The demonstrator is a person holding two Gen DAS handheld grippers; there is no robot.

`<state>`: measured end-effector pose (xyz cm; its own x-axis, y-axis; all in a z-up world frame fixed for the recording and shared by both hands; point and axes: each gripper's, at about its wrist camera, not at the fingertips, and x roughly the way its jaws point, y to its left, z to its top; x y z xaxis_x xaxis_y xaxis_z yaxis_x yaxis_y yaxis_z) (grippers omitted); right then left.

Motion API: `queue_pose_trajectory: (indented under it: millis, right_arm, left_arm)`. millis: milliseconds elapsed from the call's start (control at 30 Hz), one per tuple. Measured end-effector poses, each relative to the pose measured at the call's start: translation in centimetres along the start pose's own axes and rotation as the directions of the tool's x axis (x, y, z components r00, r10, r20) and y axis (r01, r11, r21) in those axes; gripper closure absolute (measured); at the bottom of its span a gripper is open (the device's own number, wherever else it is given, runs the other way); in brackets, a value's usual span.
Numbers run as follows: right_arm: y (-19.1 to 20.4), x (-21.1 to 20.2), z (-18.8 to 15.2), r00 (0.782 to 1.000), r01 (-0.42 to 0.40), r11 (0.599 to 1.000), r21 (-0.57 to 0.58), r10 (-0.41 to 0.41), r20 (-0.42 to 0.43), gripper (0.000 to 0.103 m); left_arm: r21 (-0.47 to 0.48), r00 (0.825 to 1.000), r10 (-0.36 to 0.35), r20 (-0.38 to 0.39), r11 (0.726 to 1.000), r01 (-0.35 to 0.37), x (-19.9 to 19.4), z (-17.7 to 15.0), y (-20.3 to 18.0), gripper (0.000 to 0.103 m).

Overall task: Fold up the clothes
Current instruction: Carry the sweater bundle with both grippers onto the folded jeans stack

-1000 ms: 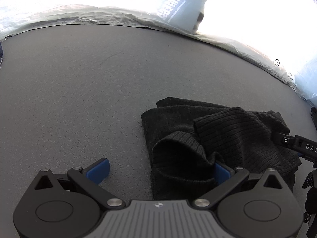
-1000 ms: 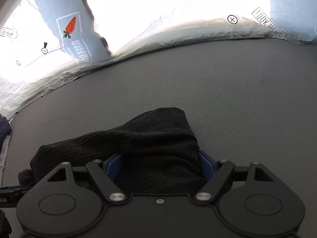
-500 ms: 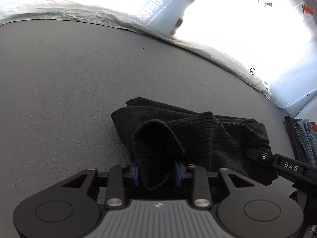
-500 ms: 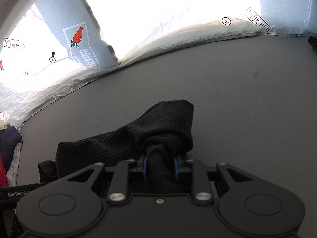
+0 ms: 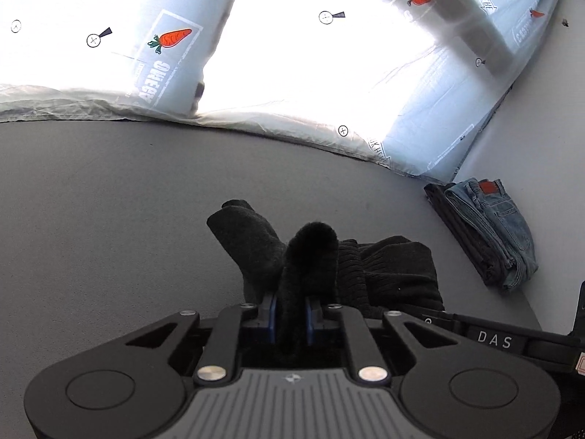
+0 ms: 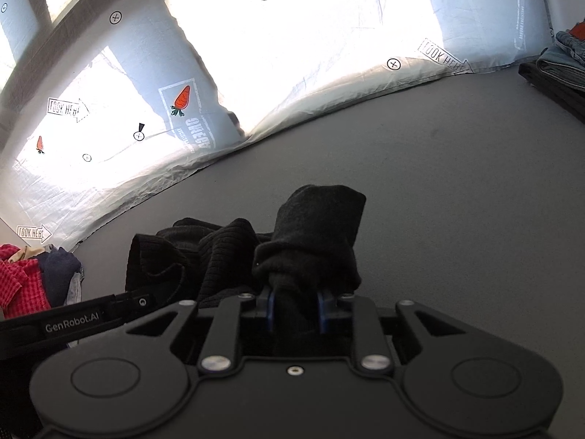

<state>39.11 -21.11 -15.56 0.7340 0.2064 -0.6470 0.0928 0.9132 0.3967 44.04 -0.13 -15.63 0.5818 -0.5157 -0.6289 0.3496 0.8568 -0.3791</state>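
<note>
A black ribbed knit garment (image 5: 387, 270) lies bunched on the grey table (image 5: 109, 219). My left gripper (image 5: 290, 314) pinches a raised fold of it between its blue pads, the jaws still closing on the cloth. In the right wrist view the same black garment (image 6: 219, 252) spreads to the left, and my right gripper (image 6: 294, 311) grips another lifted fold, its jaws also closing on the fabric. Both pinched folds stand up off the table. The other gripper's black arm shows at the edge of each view.
A stack of folded jeans (image 5: 490, 230) sits at the table's right edge, also seen as folded jeans (image 6: 559, 62). A heap of red checked and dark clothes (image 6: 33, 281) lies at the left. A bright white sheet with carrot prints (image 5: 292, 84) backs the table.
Both grippers went from wide open around the garment to closed on folds of it. Both then rose, lifting the cloth, and the views tilted up toward the sheet.
</note>
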Motion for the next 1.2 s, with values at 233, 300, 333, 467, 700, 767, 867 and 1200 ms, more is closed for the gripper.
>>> queue_pose_trajectory:
  millis: [233,300,333,467,700,767,867,1200]
  right_arm:
    - [-0.5,-5.7,-2.0,0.996,0.075,0.997,0.026,-0.076,0.038,0.082]
    - [-1.0,-7.1,-2.6,0.994,0.098,0.994,0.043,-0.100,0.045,0.082]
    - [-1.4,-7.7,-2.9,0.993,0.105,0.993,0.057,-0.108,0.049,0.082]
    - [-4.1,-8.5,-2.7,0.993,0.099,0.986,0.133,-0.107,0.058,0.082]
    - [-10.3,-9.4,0.0,0.997,0.023,0.994,0.107,-0.031,0.077,0.083]
    - [-12.8,-9.9,1.6,0.997,-0.004,0.993,0.115,-0.005,0.082,0.083]
    - [-16.0,-10.8,3.9,0.994,-0.037,0.996,0.080,0.028,0.109,0.083]
    - [-27.6,-12.4,11.2,0.984,-0.063,0.989,0.137,0.038,0.175,0.084]
  left_arm:
    - [0.009,0.997,-0.080,-0.006,0.997,0.081,-2.4,-2.8,-2.8,0.088]
    - [0.030,0.995,-0.101,-0.014,0.994,0.102,-2.6,-3.4,-3.9,0.088]
    - [0.045,0.994,-0.105,-0.017,0.993,0.106,-2.6,-3.7,-4.5,0.088]
    - [0.083,0.997,-0.079,-0.021,0.993,0.081,-1.6,-4.3,-6.9,0.088]
    - [0.066,0.999,-0.037,0.021,0.997,0.036,1.4,-4.3,-13.2,0.088]
    - [0.070,0.999,-0.026,0.036,0.997,0.023,2.8,-3.9,-15.7,0.088]
    - [0.063,0.998,-0.034,0.059,0.998,0.030,5.2,-3.1,-19.2,0.088]
    - [0.077,0.993,-0.069,0.099,0.995,0.062,12.9,1.6,-29.6,0.089]
